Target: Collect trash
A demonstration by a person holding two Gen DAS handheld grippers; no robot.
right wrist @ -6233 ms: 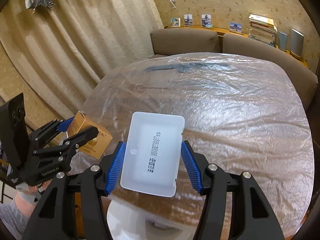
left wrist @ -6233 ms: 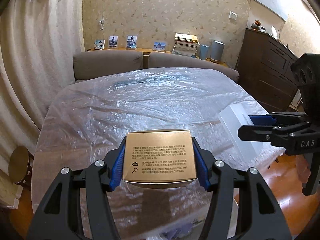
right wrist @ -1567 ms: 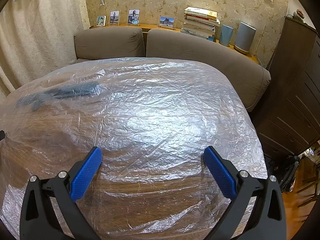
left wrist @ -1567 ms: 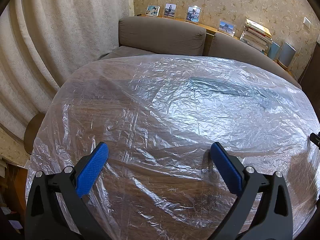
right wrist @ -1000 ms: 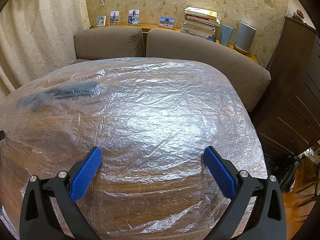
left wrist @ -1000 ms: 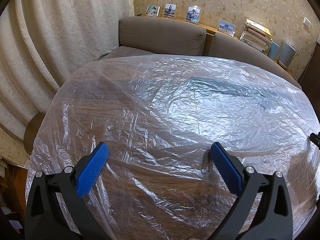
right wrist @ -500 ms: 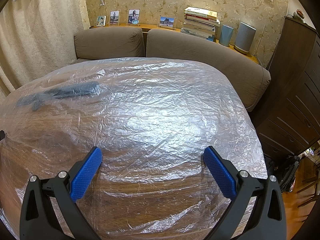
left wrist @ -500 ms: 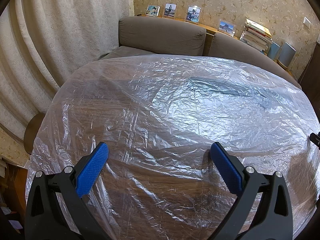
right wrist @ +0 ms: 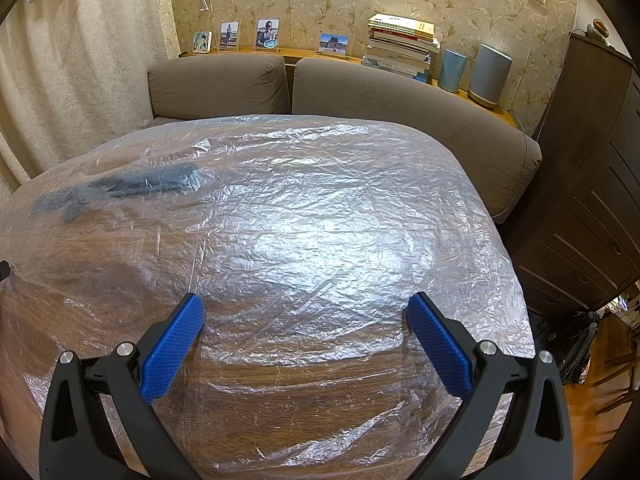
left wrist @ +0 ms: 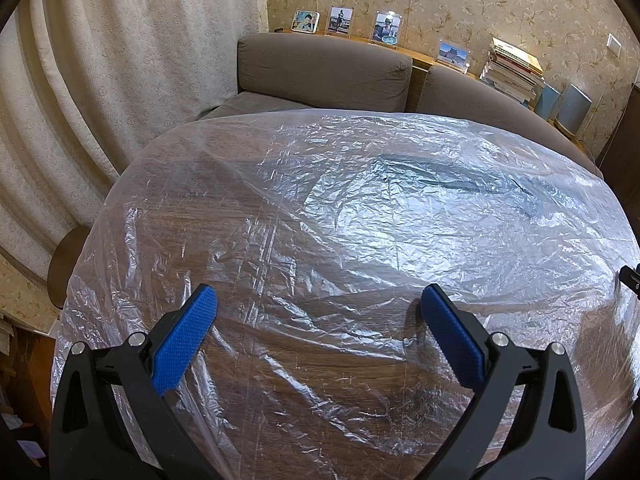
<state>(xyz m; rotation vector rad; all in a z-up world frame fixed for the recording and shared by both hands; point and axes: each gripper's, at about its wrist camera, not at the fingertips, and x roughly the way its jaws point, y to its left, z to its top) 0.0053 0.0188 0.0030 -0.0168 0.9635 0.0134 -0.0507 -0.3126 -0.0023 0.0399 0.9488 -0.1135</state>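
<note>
Now, your left hand-held gripper (left wrist: 318,322) was spread wide with nothing between its blue pads (left wrist: 184,338), and your right hand-held gripper (right wrist: 304,330) stood just as wide and just as bare. Both hovered over the near part of the bench (left wrist: 280,360), a dark wood top under a crinkled clear plastic sheet (right wrist: 320,240) that shone white in the middle. No trash showed on that sheet in either view. A long dark shape (right wrist: 140,182) lay beneath the plastic toward the far side; what it was could not be told. Some six seconds earlier your left hand-held gripper had clamped a gold carton with printed text, and your right had clamped a white plastic box; both were gone from the jaws and from sight. Over the last second and a half, neither view had shifted at all. Behind the bench sat the brown sofa (right wrist: 360,88), with a stack of books (right wrist: 400,46) on the ledge behind it.
</note>
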